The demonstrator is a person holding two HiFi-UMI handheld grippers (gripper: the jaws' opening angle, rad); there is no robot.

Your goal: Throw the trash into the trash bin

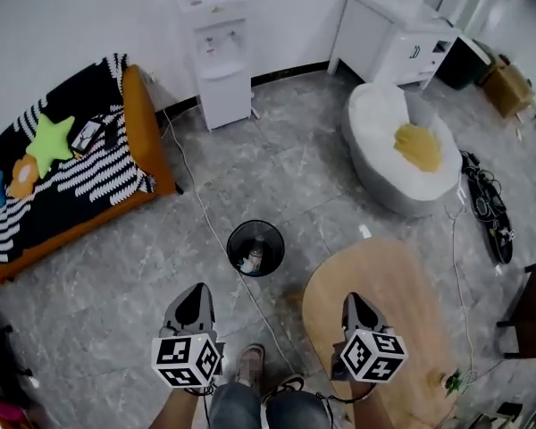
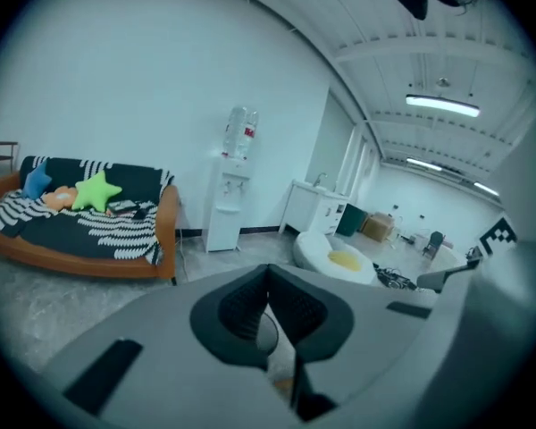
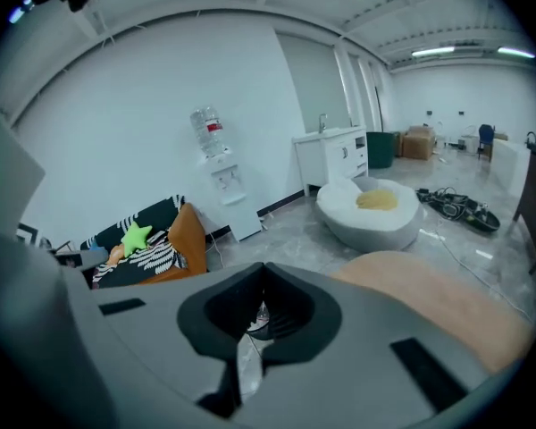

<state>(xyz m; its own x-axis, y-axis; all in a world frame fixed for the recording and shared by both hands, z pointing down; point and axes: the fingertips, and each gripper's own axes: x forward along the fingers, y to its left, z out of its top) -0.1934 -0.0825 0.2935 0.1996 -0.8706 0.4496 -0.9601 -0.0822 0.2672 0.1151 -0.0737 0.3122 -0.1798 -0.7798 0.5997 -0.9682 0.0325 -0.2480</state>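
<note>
Red-labelled bottle point(image 2: 239, 132) on dispenser point(image 2: 225, 213) beyond bin point(image 1: 234, 241)

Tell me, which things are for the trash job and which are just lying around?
For the job: bin, trash inside it, left tool and right tool, both shut and empty.

Just lying about: sofa, star pillow, water cooler, beanbag, table, cabinet, cables.

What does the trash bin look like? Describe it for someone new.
Find the white water dispenser at the top of the head view. Nearer the camera, left of the round wooden table, stands the trash bin. It's the only small round black container, with litter inside.
</note>
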